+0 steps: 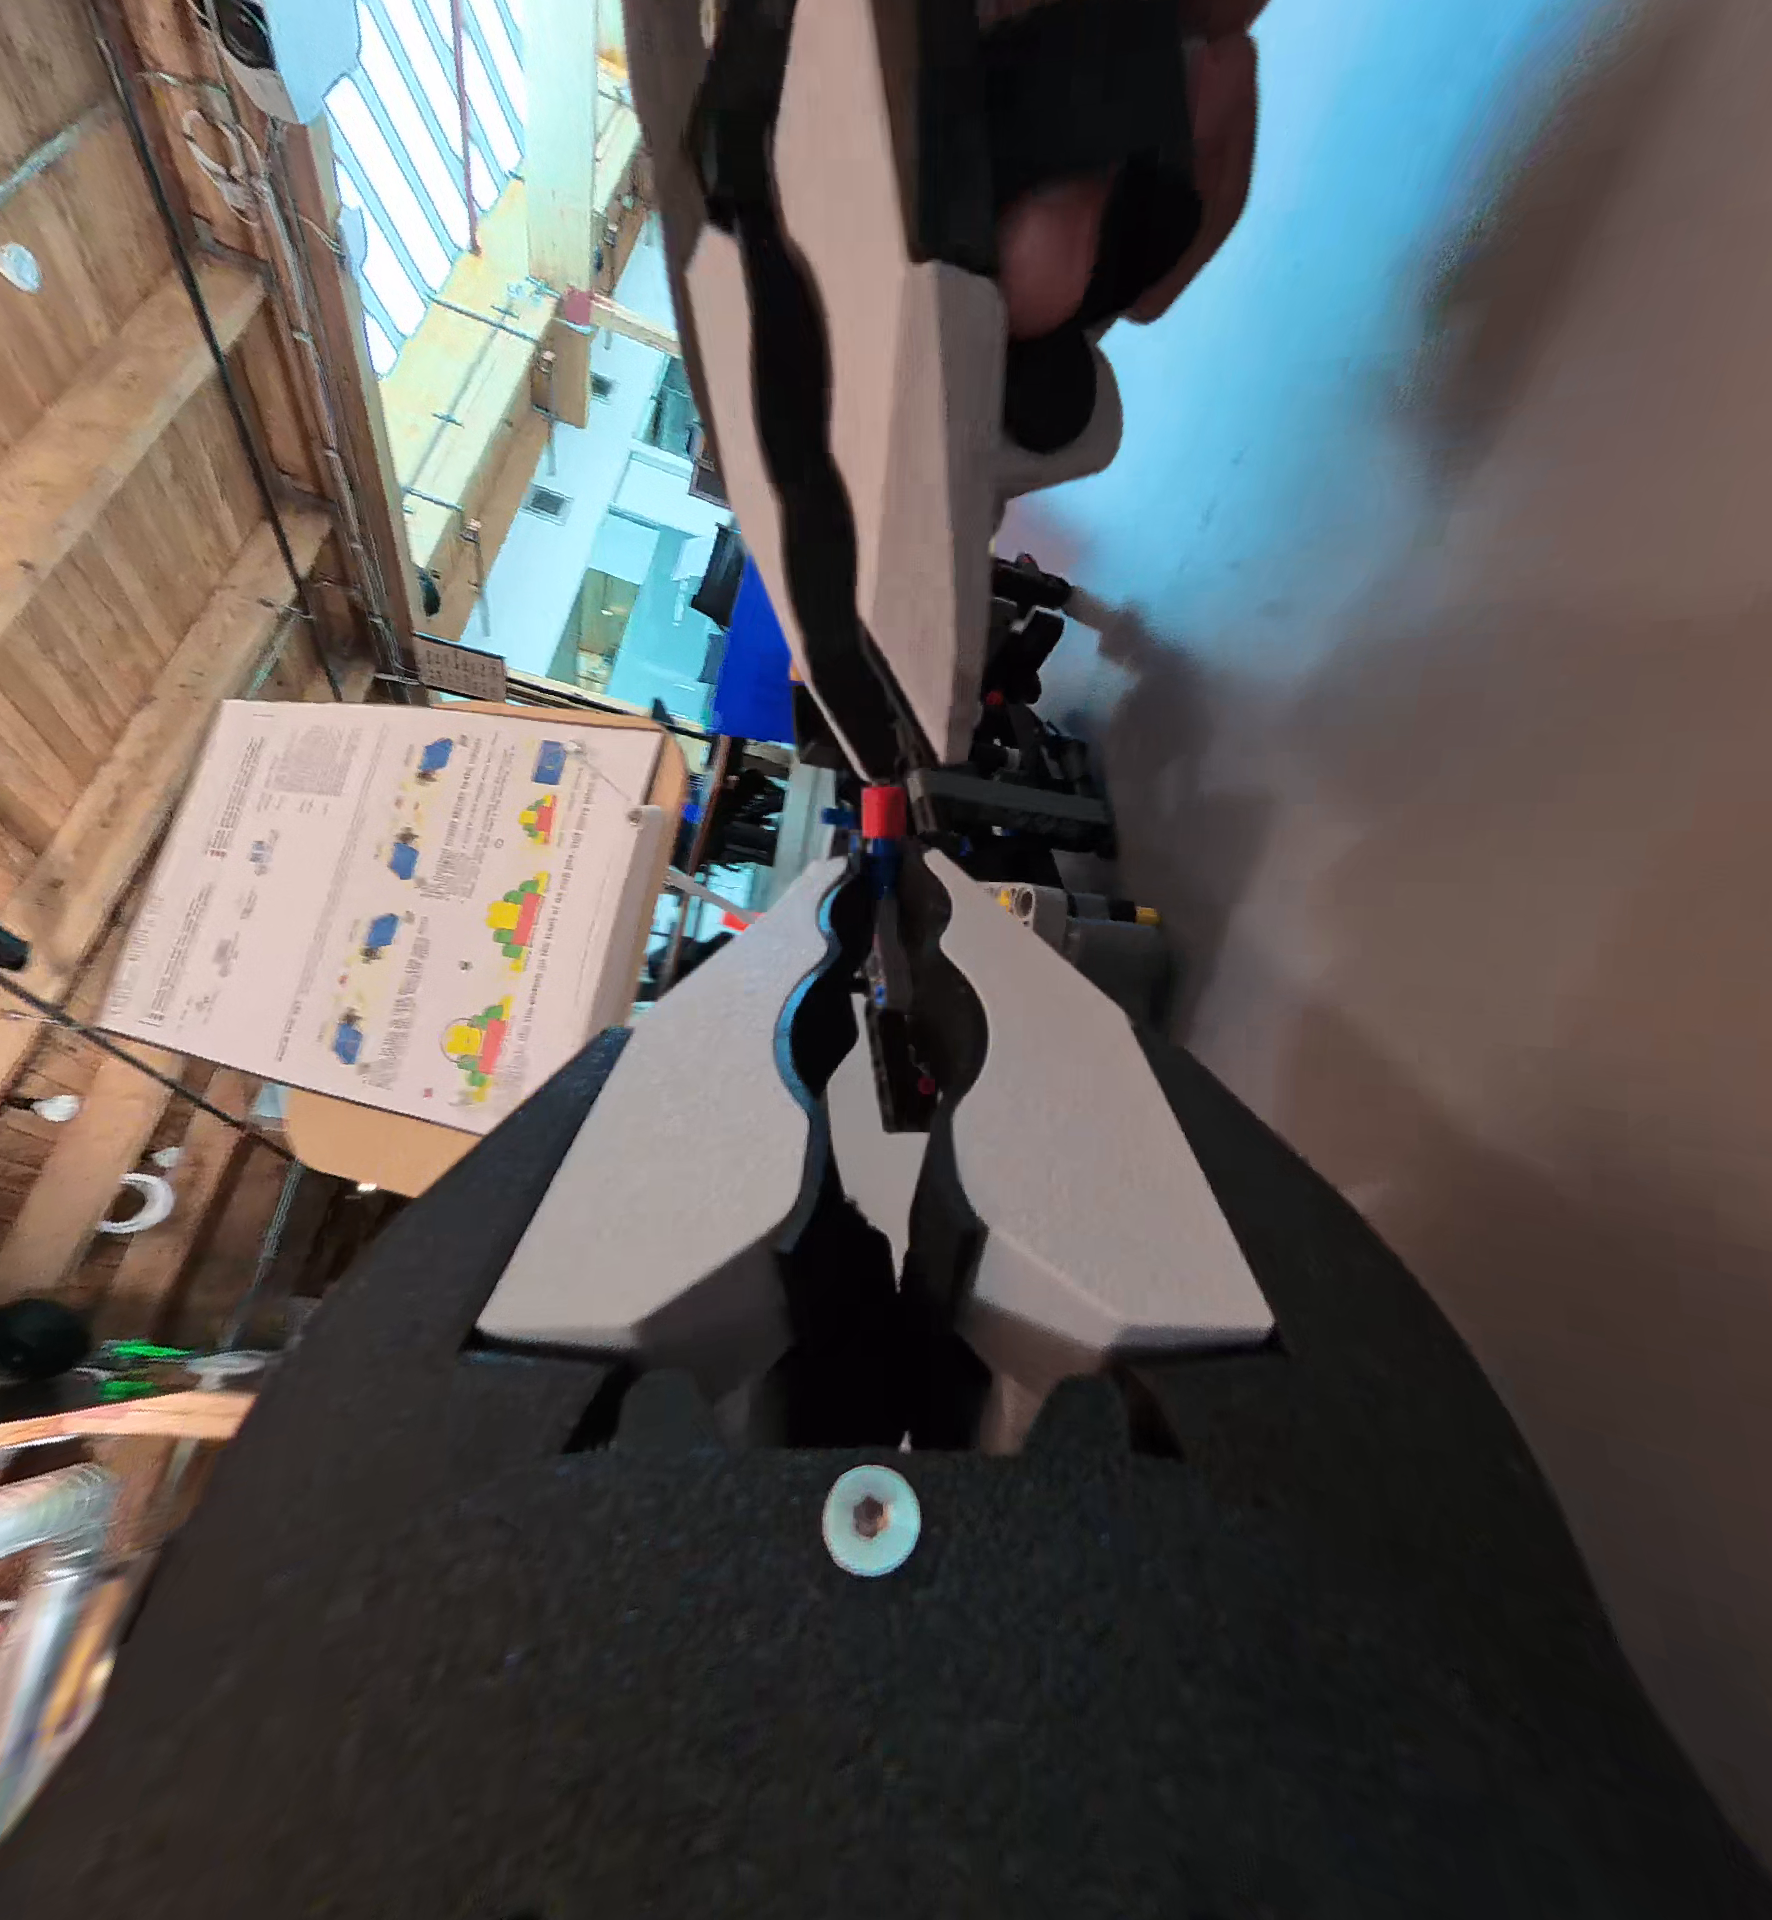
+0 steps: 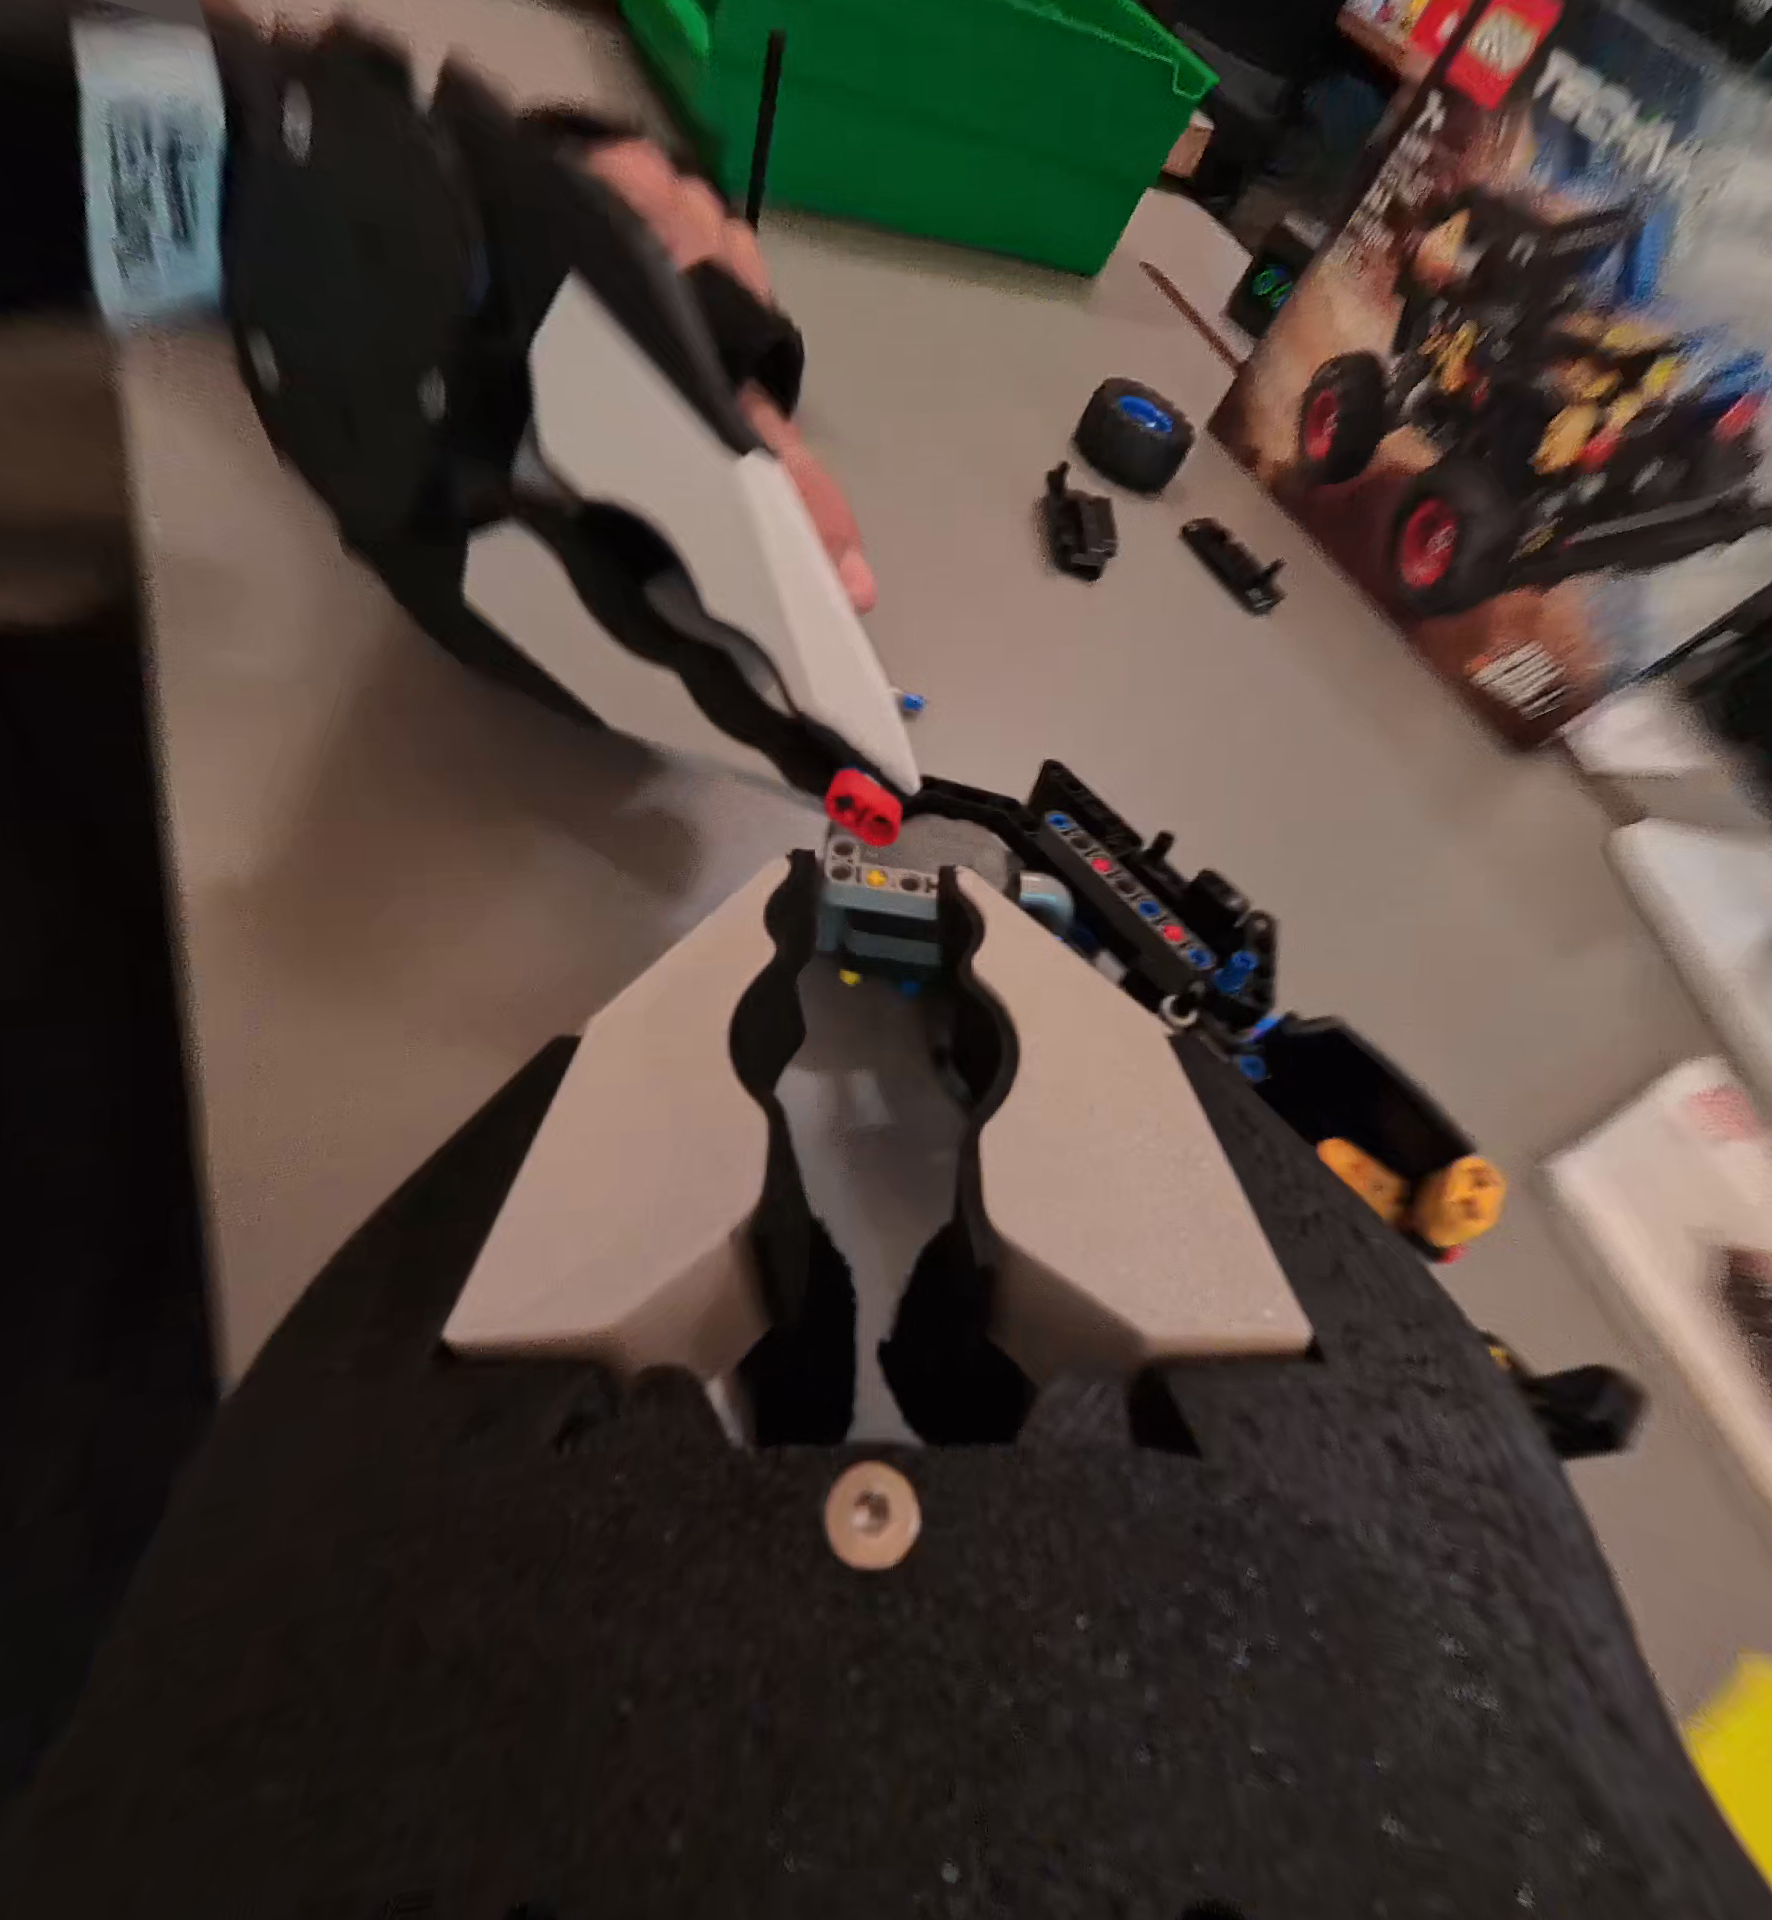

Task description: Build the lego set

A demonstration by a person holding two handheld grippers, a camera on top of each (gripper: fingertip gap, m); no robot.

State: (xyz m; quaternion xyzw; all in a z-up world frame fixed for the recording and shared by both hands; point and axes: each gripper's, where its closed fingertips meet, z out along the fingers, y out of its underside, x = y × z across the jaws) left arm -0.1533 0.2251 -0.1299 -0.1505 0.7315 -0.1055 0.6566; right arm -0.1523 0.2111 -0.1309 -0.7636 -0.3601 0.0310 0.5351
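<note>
My left gripper (image 1: 887, 868) is shut at its tips on a small red connector (image 1: 882, 810) with a blue pin. In the right wrist view it comes in from the upper left (image 2: 877, 779), the red connector (image 2: 861, 808) pressed against the top of a grey block (image 2: 882, 883). My right gripper (image 2: 880, 883) is shut on that grey block, the end of a black and grey brick-built chassis (image 2: 1121, 894) that runs off to the right. In the left wrist view the right gripper (image 1: 887, 769) reaches down from the top, with a hand behind it.
On the grey table (image 2: 1069, 675) lie a black wheel with a blue hub (image 2: 1133, 431) and two black parts (image 2: 1079, 525) (image 2: 1230, 561). A toy-truck box (image 2: 1547, 416) stands at right, a green bin (image 2: 944, 114) behind. An instruction sheet (image 1: 394, 904) stands at left. Both grippers' tips are close together, under 4 cm apart.
</note>
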